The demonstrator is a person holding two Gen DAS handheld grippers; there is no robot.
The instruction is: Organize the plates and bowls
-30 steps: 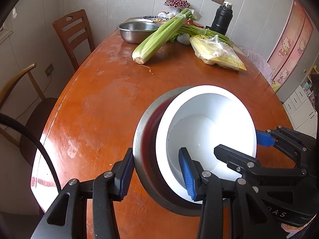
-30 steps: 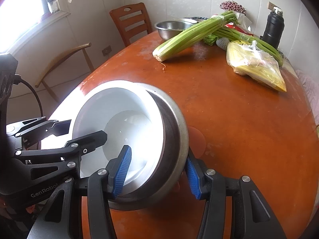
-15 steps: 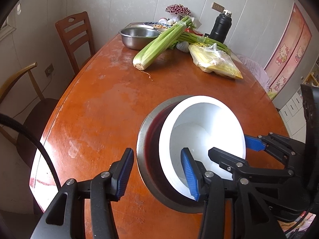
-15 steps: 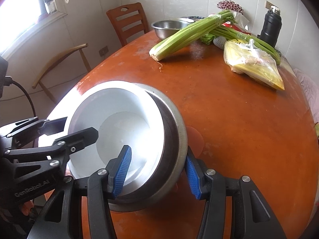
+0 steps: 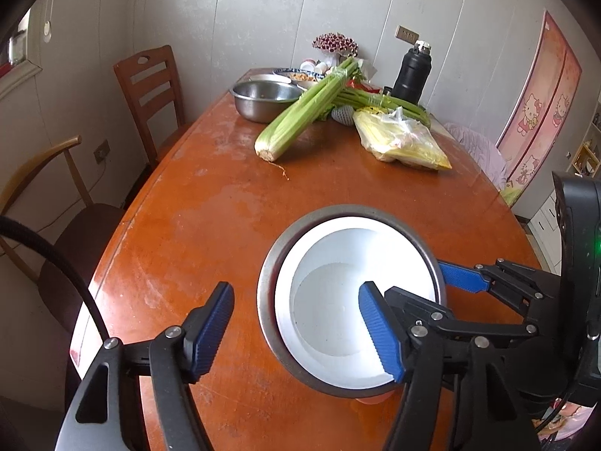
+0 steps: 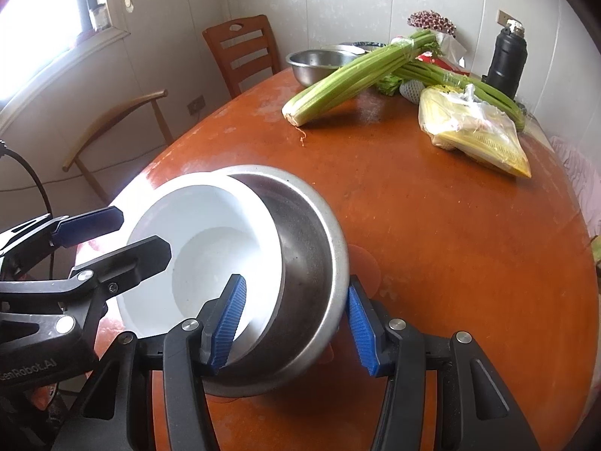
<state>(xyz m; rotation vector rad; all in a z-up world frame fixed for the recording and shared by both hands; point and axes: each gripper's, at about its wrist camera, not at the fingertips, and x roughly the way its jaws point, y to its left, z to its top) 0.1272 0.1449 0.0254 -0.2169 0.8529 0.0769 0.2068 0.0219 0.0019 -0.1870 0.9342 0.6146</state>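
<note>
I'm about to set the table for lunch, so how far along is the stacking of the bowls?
Done: the white bowl sits nested inside the steel bowl. In hand: the right gripper clamps both rims, while the left gripper, jaws just opening, no longer presses on them. Left: the big steel basin and dishes behind it remain unsorted at the far end of the table.

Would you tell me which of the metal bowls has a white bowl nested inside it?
The near steel bowl between the grippers holds the white bowl; the far steel bowl behind the celery does not.

Left gripper [image 5: 296,332]: jaws opened, released nested bowls' rim, drew back. White bowl [image 5: 338,293] in steel bowl [image 5: 267,285]: settled lower, rim leveled.
</note>
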